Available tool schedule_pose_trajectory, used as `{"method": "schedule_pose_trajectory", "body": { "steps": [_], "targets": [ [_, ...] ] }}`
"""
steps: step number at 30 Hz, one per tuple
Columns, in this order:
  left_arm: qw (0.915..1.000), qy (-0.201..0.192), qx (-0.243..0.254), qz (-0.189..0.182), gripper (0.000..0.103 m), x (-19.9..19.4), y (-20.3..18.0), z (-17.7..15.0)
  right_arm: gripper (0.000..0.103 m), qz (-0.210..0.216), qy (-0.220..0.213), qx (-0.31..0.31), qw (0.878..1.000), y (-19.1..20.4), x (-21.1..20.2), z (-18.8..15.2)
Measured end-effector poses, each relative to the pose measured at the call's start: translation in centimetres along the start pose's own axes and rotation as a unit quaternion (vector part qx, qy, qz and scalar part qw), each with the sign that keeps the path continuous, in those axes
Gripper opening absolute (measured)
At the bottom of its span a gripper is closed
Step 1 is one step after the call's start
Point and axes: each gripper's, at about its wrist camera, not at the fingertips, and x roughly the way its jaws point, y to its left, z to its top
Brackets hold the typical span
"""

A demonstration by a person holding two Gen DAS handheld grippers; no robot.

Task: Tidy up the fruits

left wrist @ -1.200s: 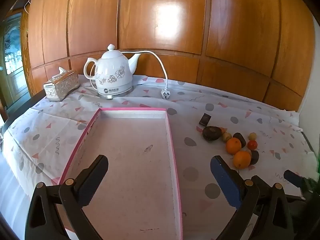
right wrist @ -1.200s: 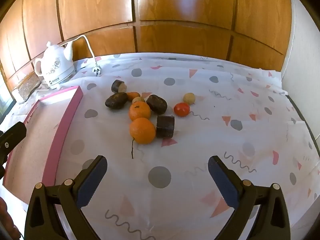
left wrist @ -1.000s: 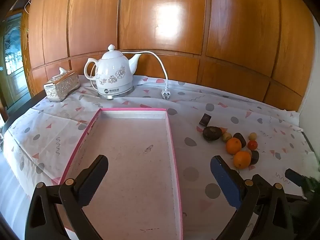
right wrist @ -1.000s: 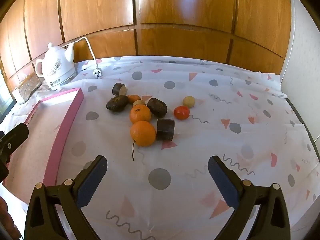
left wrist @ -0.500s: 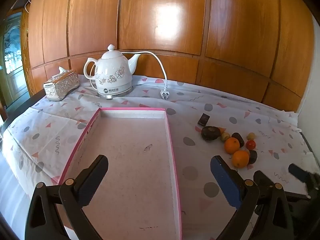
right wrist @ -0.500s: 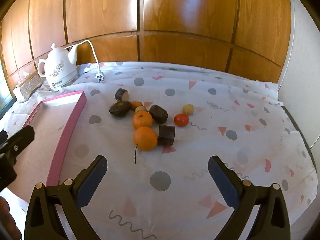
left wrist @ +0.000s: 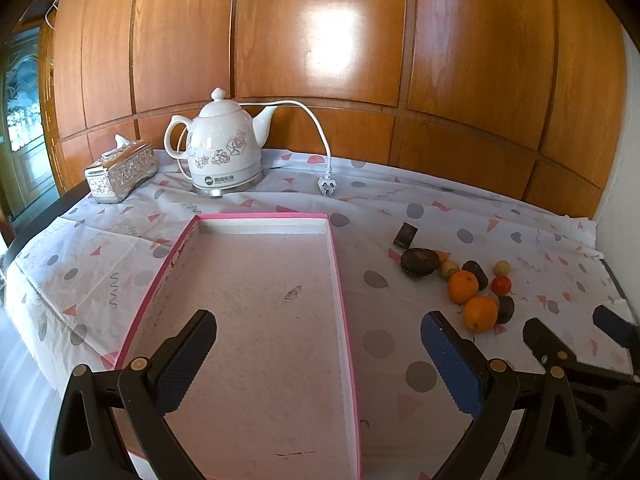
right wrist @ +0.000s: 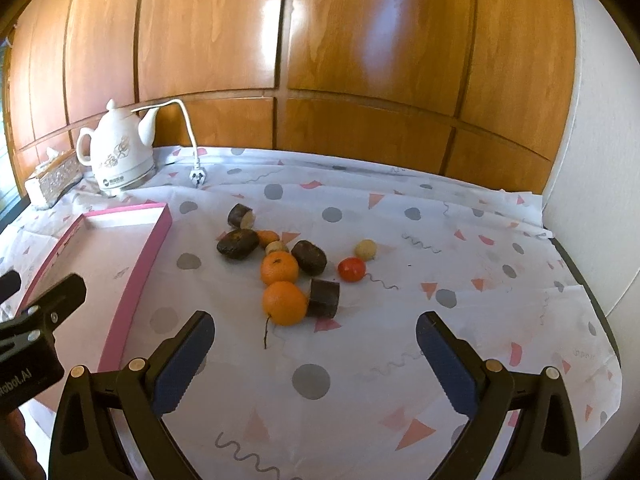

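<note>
A cluster of fruit lies on the patterned tablecloth: two oranges (right wrist: 284, 303) (right wrist: 279, 267), a red tomato (right wrist: 351, 269), a small yellow fruit (right wrist: 366, 249), and several dark brown fruits (right wrist: 237, 243). The near orange (left wrist: 480, 313) also shows in the left wrist view. A shallow pink-rimmed tray (left wrist: 338, 264) holds nothing. My left gripper (left wrist: 316, 354) hovers open over the tray's near end. My right gripper (right wrist: 314, 348) hangs open above the cloth, short of the fruit, nothing between its fingers.
A white teapot-style kettle (left wrist: 222, 152) with its cord and plug (left wrist: 327, 187) stands at the back left beside a silver tissue box (left wrist: 120, 170). Wooden wall panels (right wrist: 340, 60) close off the back. The table's right edge (right wrist: 592, 304) runs near a white wall.
The right gripper has drawn back and risen, so the fruit looks farther and smaller. The left gripper has barely shifted. Both stay open.
</note>
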Motion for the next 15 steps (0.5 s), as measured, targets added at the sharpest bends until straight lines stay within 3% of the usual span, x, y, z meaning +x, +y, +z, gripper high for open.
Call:
{"method": "schedule_pose_trajectory", "body": {
  "steps": [15],
  "targets": [
    [1.0000, 0.003, -0.001, -0.003, 0.103, 0.42, -0.16, -0.19, 0.102, -0.012, 0.002, 0.001, 1.000, -0.64, 0.29, -0.13]
  ]
}}
